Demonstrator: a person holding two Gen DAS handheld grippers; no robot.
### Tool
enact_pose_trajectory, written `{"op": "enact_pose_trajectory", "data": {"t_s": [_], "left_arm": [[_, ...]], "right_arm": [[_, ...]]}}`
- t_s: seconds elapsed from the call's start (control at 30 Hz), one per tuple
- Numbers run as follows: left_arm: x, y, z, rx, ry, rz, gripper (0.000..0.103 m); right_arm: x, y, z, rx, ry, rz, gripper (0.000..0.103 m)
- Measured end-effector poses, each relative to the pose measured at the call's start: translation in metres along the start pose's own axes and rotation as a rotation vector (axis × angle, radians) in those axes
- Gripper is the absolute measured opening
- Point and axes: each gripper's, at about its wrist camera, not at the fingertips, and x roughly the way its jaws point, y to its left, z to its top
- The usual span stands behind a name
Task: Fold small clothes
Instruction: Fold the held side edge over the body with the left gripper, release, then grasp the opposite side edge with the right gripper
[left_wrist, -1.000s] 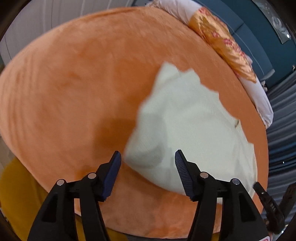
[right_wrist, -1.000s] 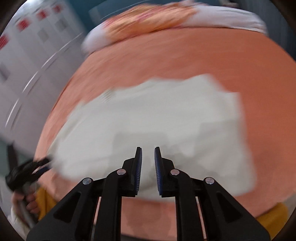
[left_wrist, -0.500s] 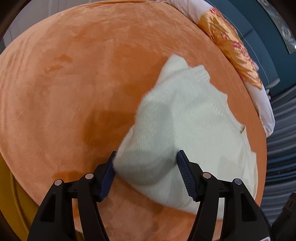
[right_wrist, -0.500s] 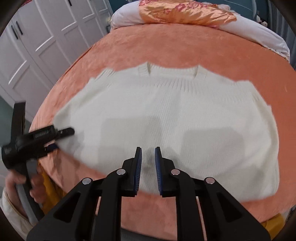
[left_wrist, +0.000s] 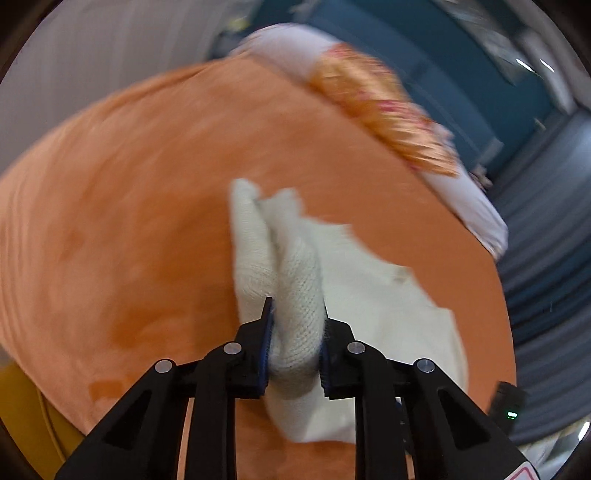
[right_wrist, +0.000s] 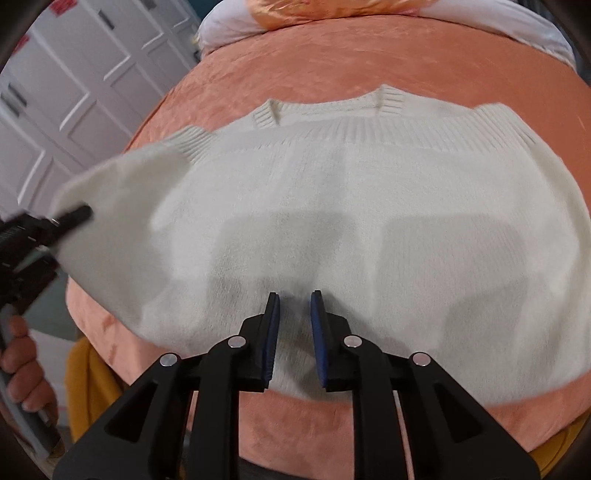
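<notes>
Left wrist view has the left gripper (left_wrist: 295, 332) clamped on a thick bunch of the cream sweater (left_wrist: 369, 314), with the knit bulging out ahead of the pads and the rest of it trailing off to the gripper's right across the orange blanket (left_wrist: 129, 221). From the right wrist view you can see that lifted corner off to the left, raised and blurry, while most of the sweater (right_wrist: 369, 203) lies flat straight ahead of the right gripper (right_wrist: 294, 332). That one hovers over the near hem with its jaws only a little apart and nothing between them. My worry is the left grab: it looks like a wad instead of a clean edge, so the fold could come out lumpy or crooked, and if layers are pinched together the under layer might drag along. Knit is stretchy too, so a quick pull could slide the whole thing over the plush blanket, since nothing pins the far side down. The right gripper isn't holding anything, so the hem could creep toward the bed edge. The pillow (right_wrist: 332, 11) beyond looks well clear.
</notes>
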Motion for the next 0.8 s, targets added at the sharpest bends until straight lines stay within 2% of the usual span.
{"op": "enact_pose_trajectory", "data": {"t_s": [0.1, 0.2, 0.27, 0.37, 0.47, 0.5, 0.6, 0.67, 0.7, 0.77, 0.8], "left_arm": [[-0.006, -0.07, -0.004, 0.158, -0.022, -0.06, 0.013], [0.01, -0.129, -0.019, 0.272, 0.015, -0.117, 0.013], [0.033, -0.168, -0.038, 0.346, 0.062, -0.142, 0.012], [0.087, -0.209, -0.079, 0.426, 0.186, -0.149, 0.012], [0.142, -0.221, -0.127, 0.484, 0.315, -0.076, 0.011], [0.154, -0.22, -0.142, 0.503, 0.327, -0.042, 0.011], [0.141, -0.223, -0.149, 0.55, 0.266, -0.018, 0.013], [0.124, -0.221, -0.145, 0.552, 0.253, -0.025, 0.017], [0.111, -0.219, -0.143, 0.542, 0.243, -0.044, 0.018], [0.085, -0.205, -0.136, 0.515, 0.226, -0.102, 0.029], [0.077, -0.197, -0.136, 0.508, 0.216, -0.103, 0.044]], "right_arm": [[-0.03, -0.017, -0.013, 0.038, -0.063, 0.034, 0.021], [-0.06, -0.048, -0.027, 0.085, -0.115, 0.039, 0.021], [-0.076, -0.073, -0.036, 0.122, -0.137, 0.005, 0.022], [-0.1, -0.121, -0.055, 0.213, -0.16, -0.048, 0.022], [-0.117, -0.152, -0.068, 0.28, -0.177, -0.079, 0.022], [-0.123, -0.162, -0.072, 0.299, -0.18, -0.088, 0.022], [-0.133, -0.172, -0.071, 0.313, -0.196, -0.076, 0.023], [-0.135, -0.166, -0.057, 0.301, -0.218, -0.025, 0.039], [-0.137, -0.164, -0.05, 0.295, -0.227, 0.003, 0.043], [-0.132, -0.153, -0.03, 0.278, -0.238, 0.068, 0.059], [-0.125, -0.145, -0.018, 0.27, -0.236, 0.116, 0.063]]}}
